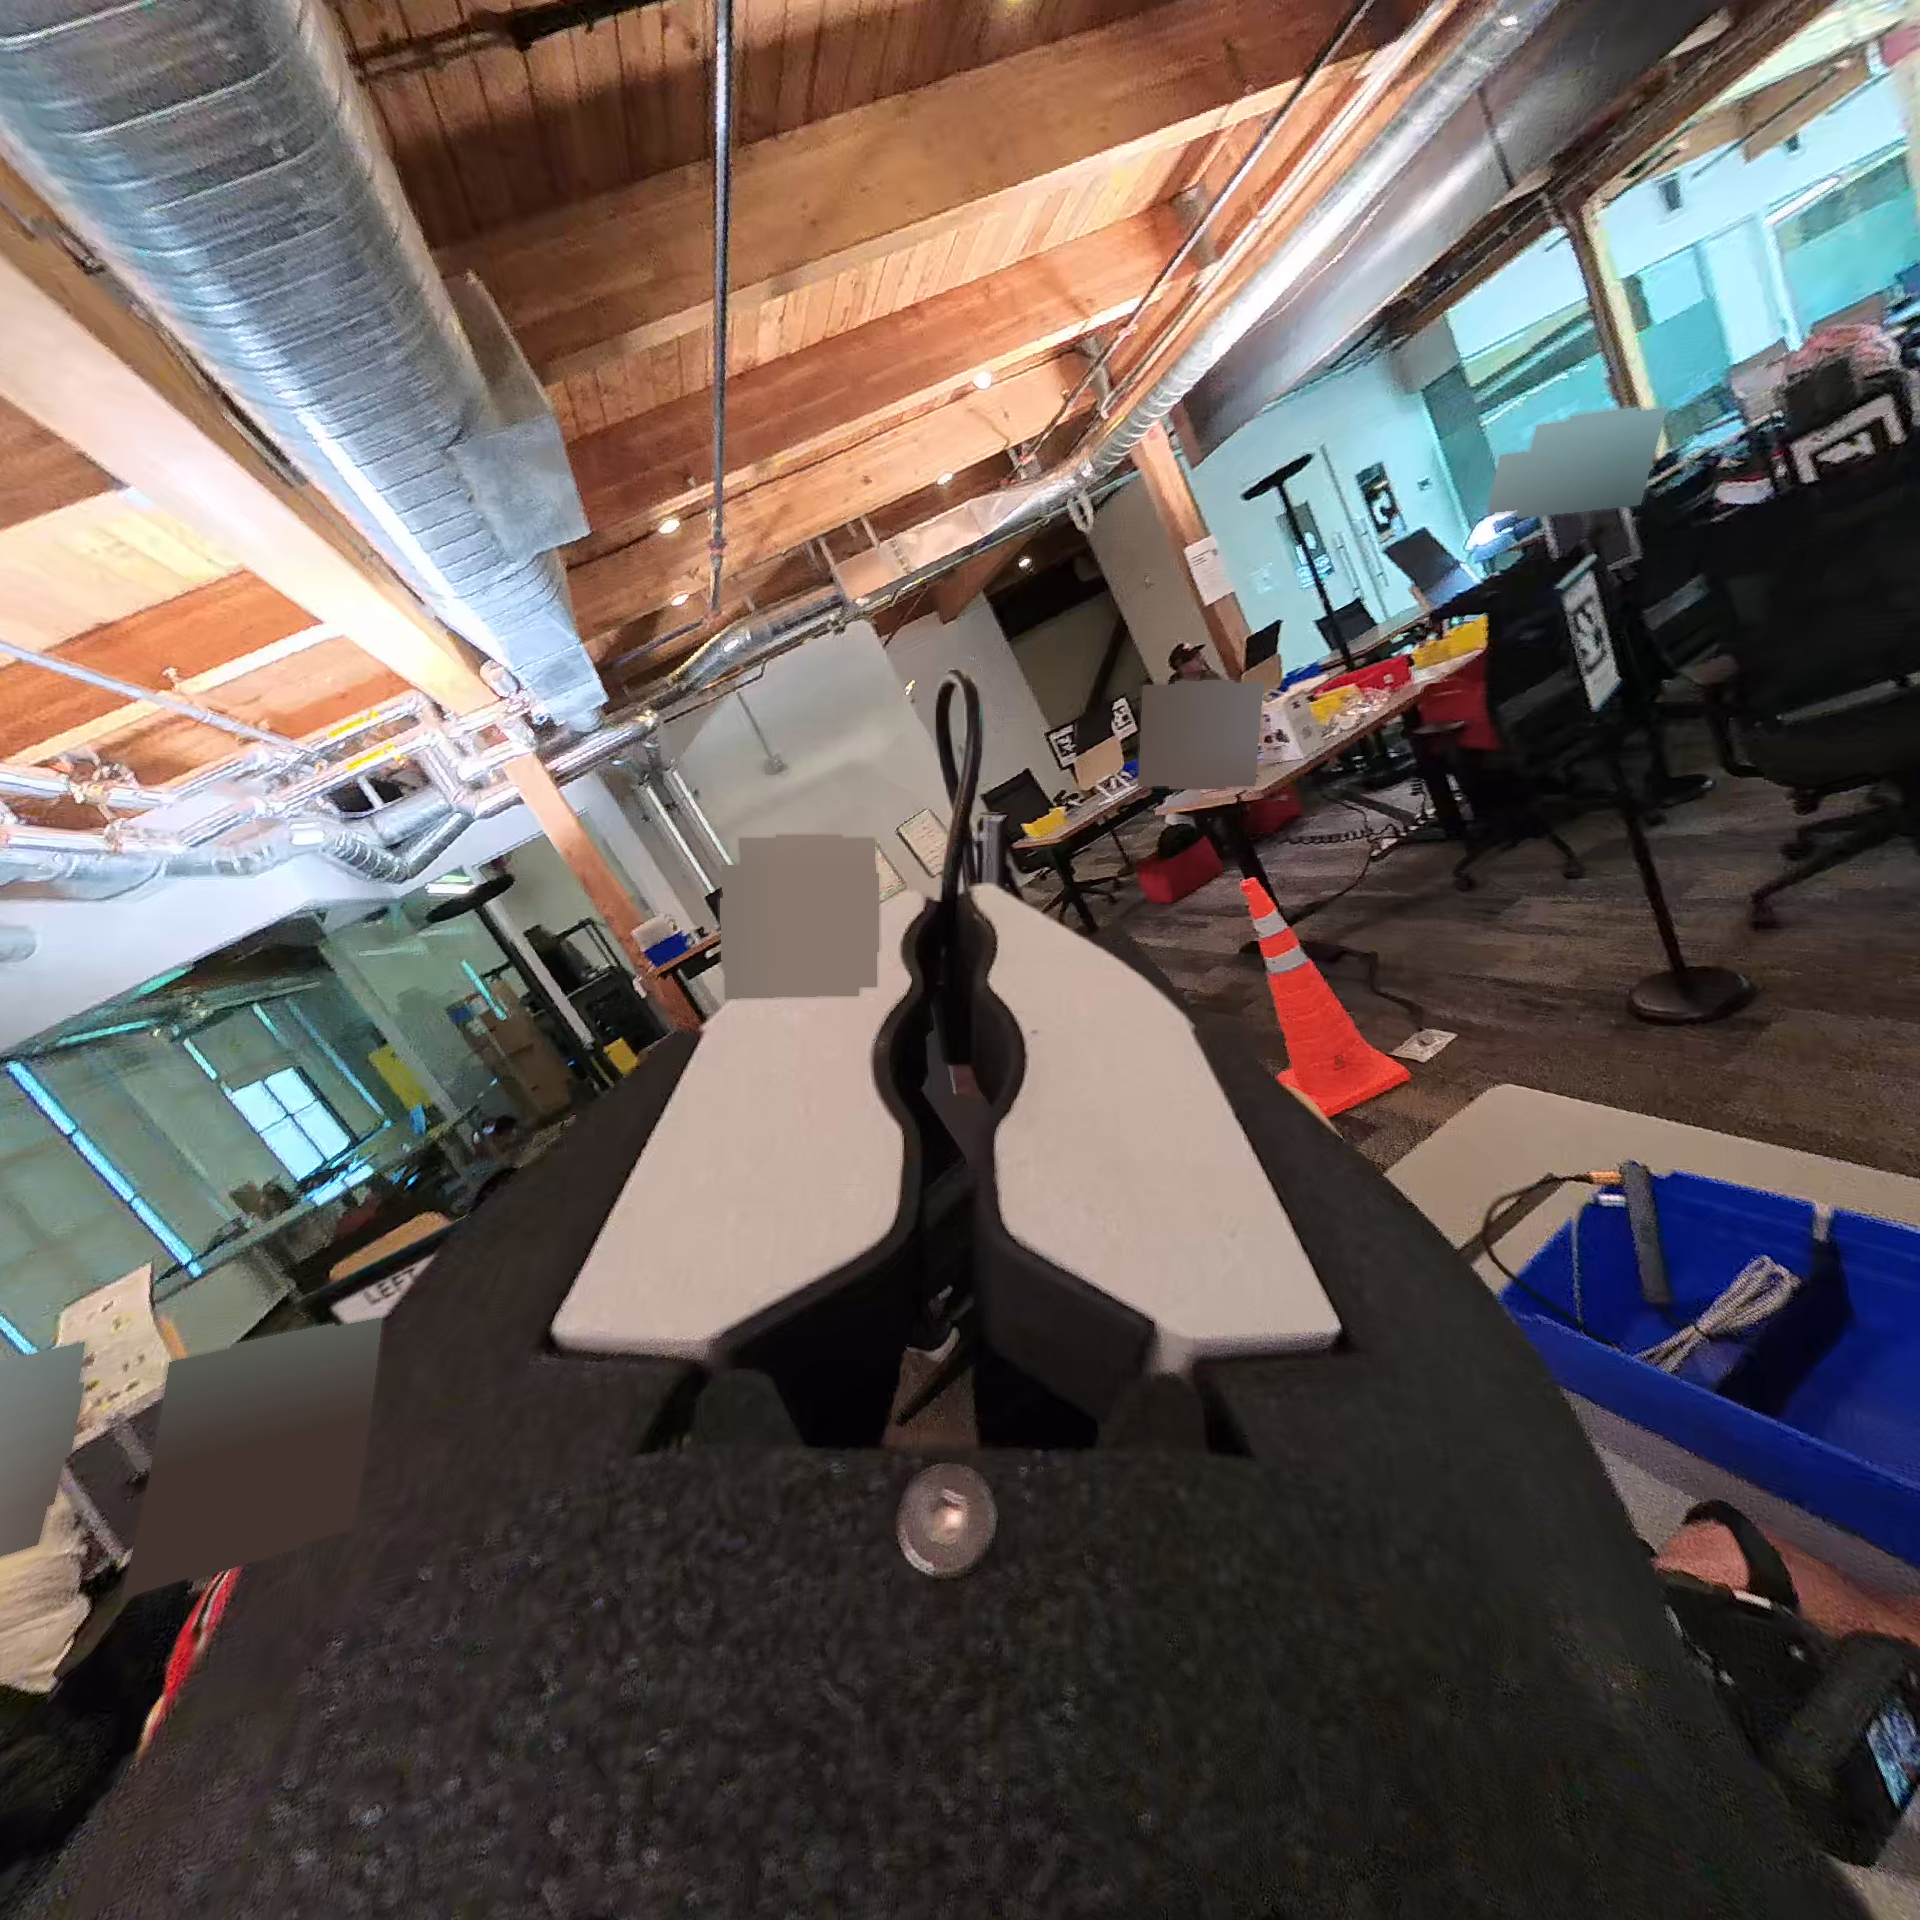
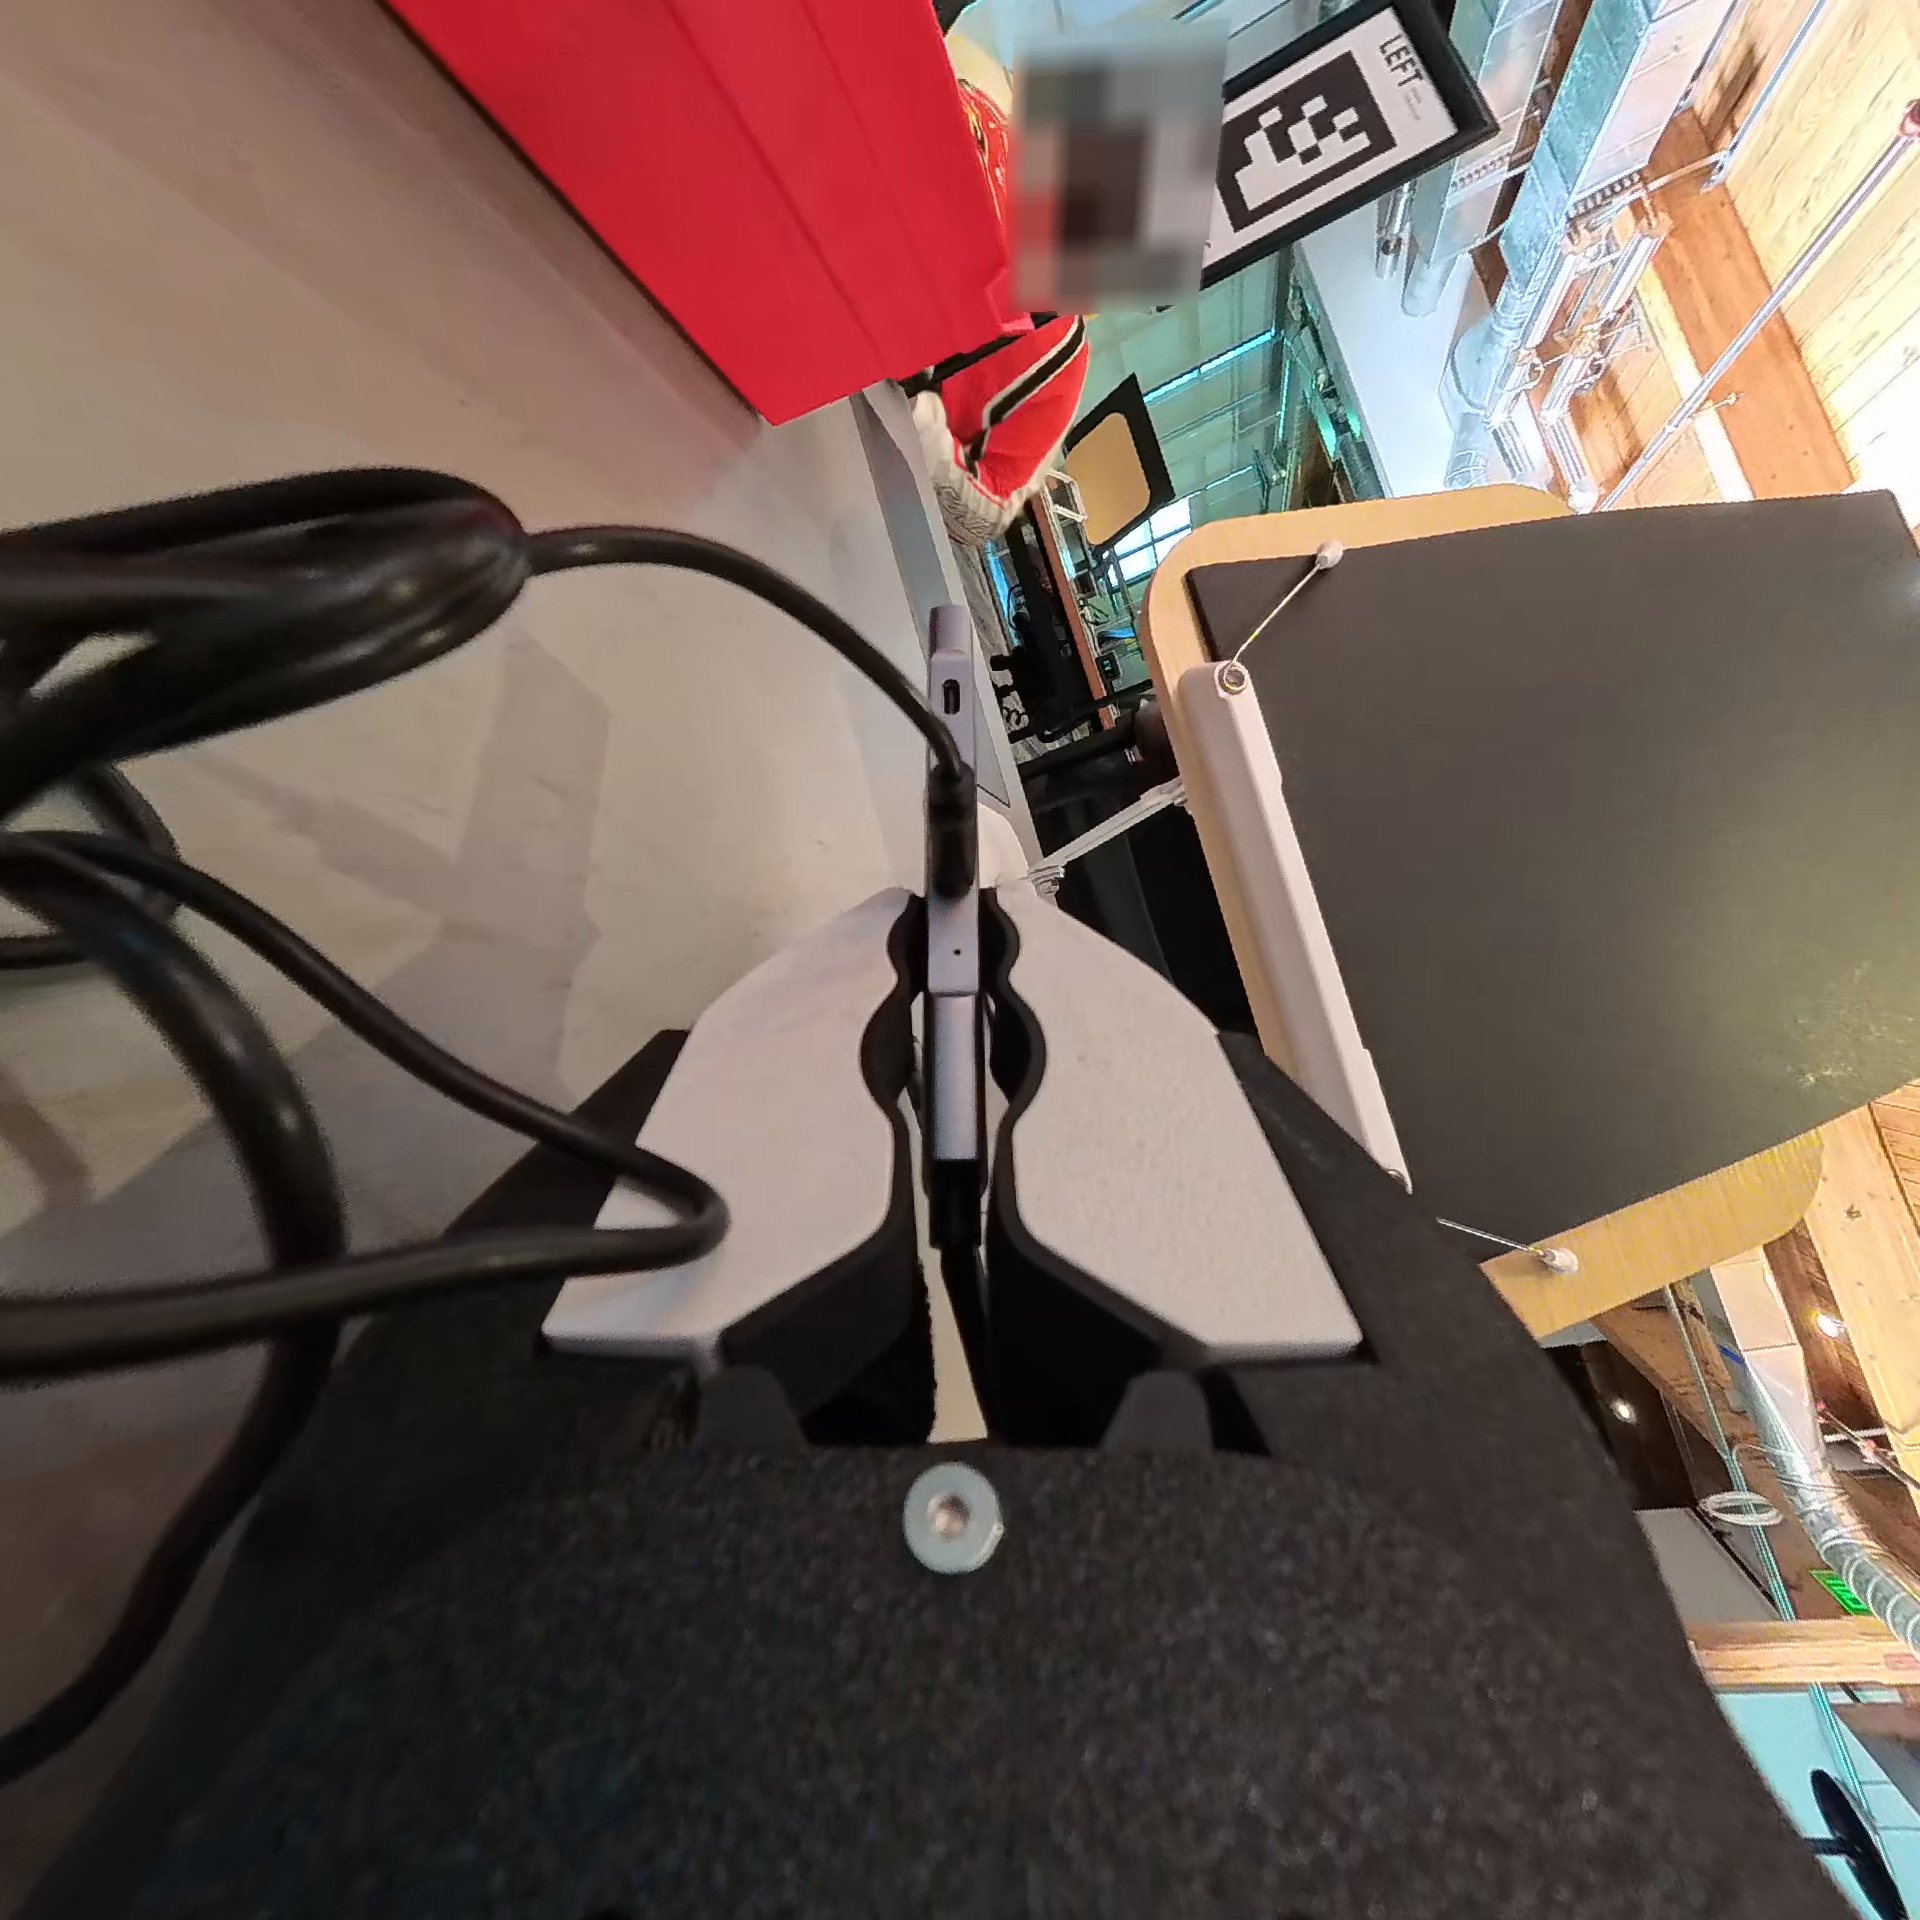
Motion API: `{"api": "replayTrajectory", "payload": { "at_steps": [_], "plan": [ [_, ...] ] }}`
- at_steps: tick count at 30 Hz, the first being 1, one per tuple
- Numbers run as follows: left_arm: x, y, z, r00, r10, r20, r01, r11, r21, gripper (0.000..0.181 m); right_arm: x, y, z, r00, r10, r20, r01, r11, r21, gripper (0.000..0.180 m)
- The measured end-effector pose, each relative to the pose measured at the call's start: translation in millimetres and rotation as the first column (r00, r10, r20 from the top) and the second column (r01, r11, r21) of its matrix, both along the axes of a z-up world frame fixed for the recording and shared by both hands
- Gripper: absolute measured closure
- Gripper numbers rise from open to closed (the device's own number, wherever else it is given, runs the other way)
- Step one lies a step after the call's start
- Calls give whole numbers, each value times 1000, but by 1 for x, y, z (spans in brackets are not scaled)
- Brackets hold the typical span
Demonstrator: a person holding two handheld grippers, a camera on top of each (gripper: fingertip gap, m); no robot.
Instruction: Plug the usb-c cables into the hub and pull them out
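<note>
Hand-held gripper on the right [image 2: 954, 914] clamps the slim, rigid, light hub [image 2: 954, 966]; the left one [image 1: 951, 914] pinches a limp black cable [image 1: 958, 790], best held near its stiff plug.

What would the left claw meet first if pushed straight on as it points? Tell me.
Nothing close, it seems. The left claw, shut on a black cable, points up and out into the open room; the way looks free, though depth is hard to judge.
</note>
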State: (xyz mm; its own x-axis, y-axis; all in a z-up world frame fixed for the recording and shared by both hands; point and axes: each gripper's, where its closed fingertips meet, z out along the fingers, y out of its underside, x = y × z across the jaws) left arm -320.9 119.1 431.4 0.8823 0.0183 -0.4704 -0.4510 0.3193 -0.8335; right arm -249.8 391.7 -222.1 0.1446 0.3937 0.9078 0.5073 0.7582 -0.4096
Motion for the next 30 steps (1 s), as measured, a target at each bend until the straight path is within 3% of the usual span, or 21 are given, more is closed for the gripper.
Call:
{"api": "replayTrajectory", "payload": {
  "at_steps": [4, 9, 13, 17, 25, 30],
  "plan": [
    [-21, 28, -11, 994, 104, -28, -106, 989, -98, 178, 0, 0, 0, 1000, -1, -2, 1, 1000, -5, 171],
    [-52, 74, -102, 977, 206, -53, -212, 924, -318, 179, 2, 1, 0, 1000, -5, -3, 5, 1000, -12, 171],
    [-67, 98, -170, 980, 197, 13, -173, 887, -429, 179, 2, 1, -2, 1000, -4, 6, 4, 1000, -9, 171],
    [-60, 105, -205, 988, 132, 79, -80, 879, -470, 179, 1, 1, -2, 1000, -4, 10, 4, 1000, -12, 171],
    [-35, 111, -159, 988, -8, 154, 73, 905, -419, 179, -1, 3, -5, 1000, -5, 23, 6, 1000, -9, 171],
    [-21, 119, -144, 997, -2, 83, 35, 918, -396, 179, 0, 3, -5, 1000, -9, 24, 9, 1000, -13, 171]
  ]
}}
